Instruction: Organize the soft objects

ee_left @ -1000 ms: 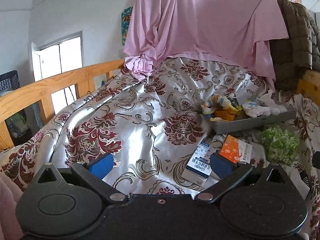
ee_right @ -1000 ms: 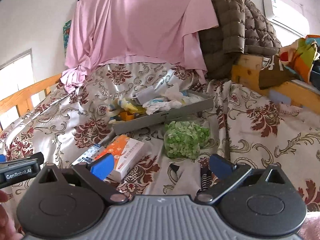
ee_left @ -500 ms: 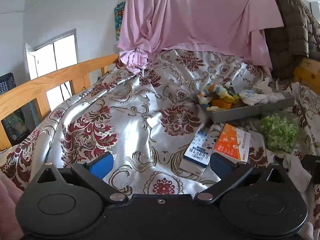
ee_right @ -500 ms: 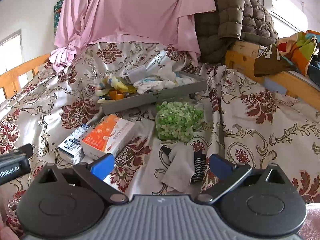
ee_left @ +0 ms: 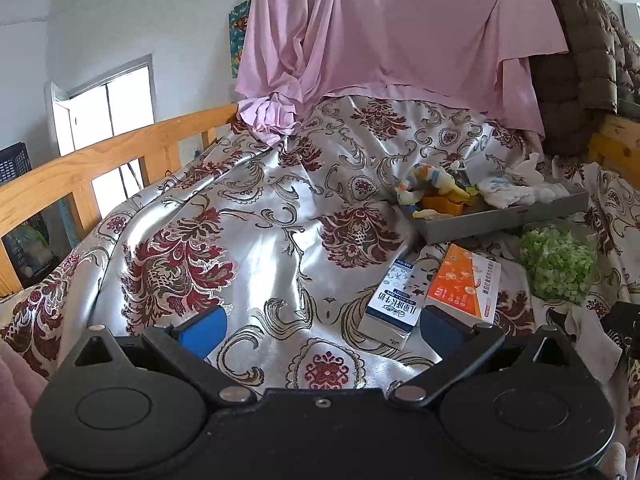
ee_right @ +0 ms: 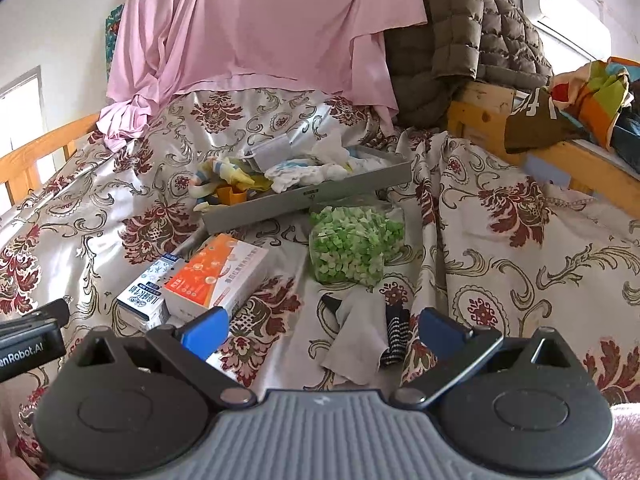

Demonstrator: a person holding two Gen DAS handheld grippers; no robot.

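Observation:
A grey tray (ee_right: pixel 320 194) lies on the floral bedspread and holds soft toys and white cloths (ee_right: pixel 308 172); it also shows in the left wrist view (ee_left: pixel 508 220). A grey cloth (ee_right: pixel 356 340) and a striped sock (ee_right: pixel 396 336) lie just in front of my right gripper (ee_right: pixel 320 330), which is open and empty above them. A bag of green pieces (ee_right: pixel 352 244) sits behind them. My left gripper (ee_left: pixel 320 328) is open and empty over bare bedspread, left of a blue-white carton (ee_left: pixel 394 304) and an orange box (ee_left: pixel 464 280).
A pink sheet (ee_right: pixel 260 28) hangs at the back, with a brown quilted jacket (ee_right: pixel 472 36) to its right. Wooden bed rails run along the left (ee_left: pixel 100 168) and right (ee_right: pixel 560 152). Colourful clothes (ee_right: pixel 588 96) lie on the right rail.
Both grippers have drawn back and tilted down a little, so the boxes, the bag, the grey cloth and the sock now sit higher and fuller in view. Nothing was grasped.

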